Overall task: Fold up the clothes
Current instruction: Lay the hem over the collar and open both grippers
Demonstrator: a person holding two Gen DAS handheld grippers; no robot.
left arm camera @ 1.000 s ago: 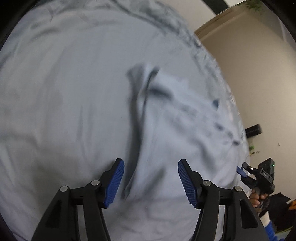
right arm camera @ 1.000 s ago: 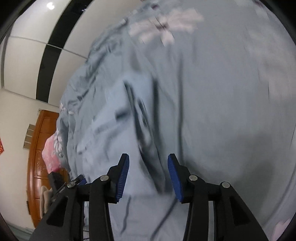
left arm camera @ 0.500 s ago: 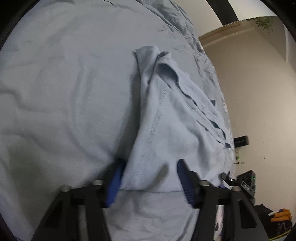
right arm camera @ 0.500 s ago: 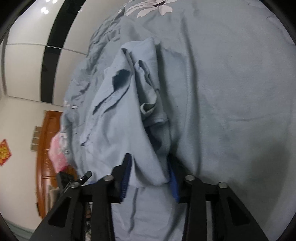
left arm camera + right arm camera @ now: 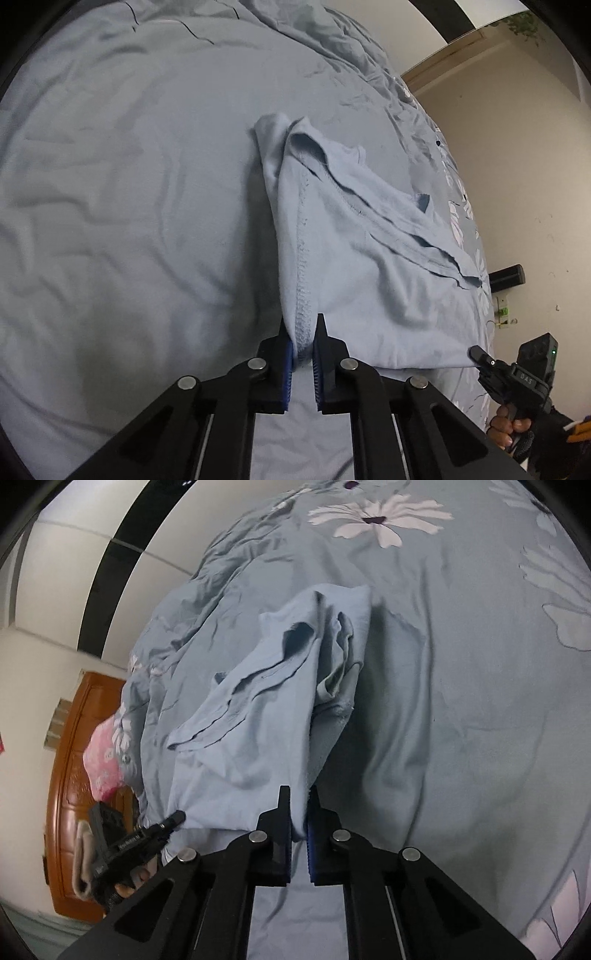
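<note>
A light blue garment (image 5: 354, 258) lies crumpled on a bed, its near hem stretched between both grippers. My left gripper (image 5: 303, 343) is shut on the hem's stitched left corner. My right gripper (image 5: 300, 812) is shut on the opposite corner of the garment (image 5: 266, 720). In the left wrist view the right gripper (image 5: 484, 360) shows at the lower right, pinching the fabric edge, with a hand below it. The right wrist view shows the left gripper (image 5: 170, 821) at the lower left, also at the hem. The garment's far end bunches in loose folds with an open dark fold.
The bed is covered by a grey-blue sheet (image 5: 129, 184) with a pale flower print (image 5: 380, 517). A pink floral cloth (image 5: 103, 760) and a wooden door (image 5: 70, 775) lie left of the bed. Cream walls and a small black box (image 5: 508, 275) stand at the right.
Both grippers went from open and straddling the garment's near edge to shut on its corners. The blur has settled and the hem now hangs taut between them.
</note>
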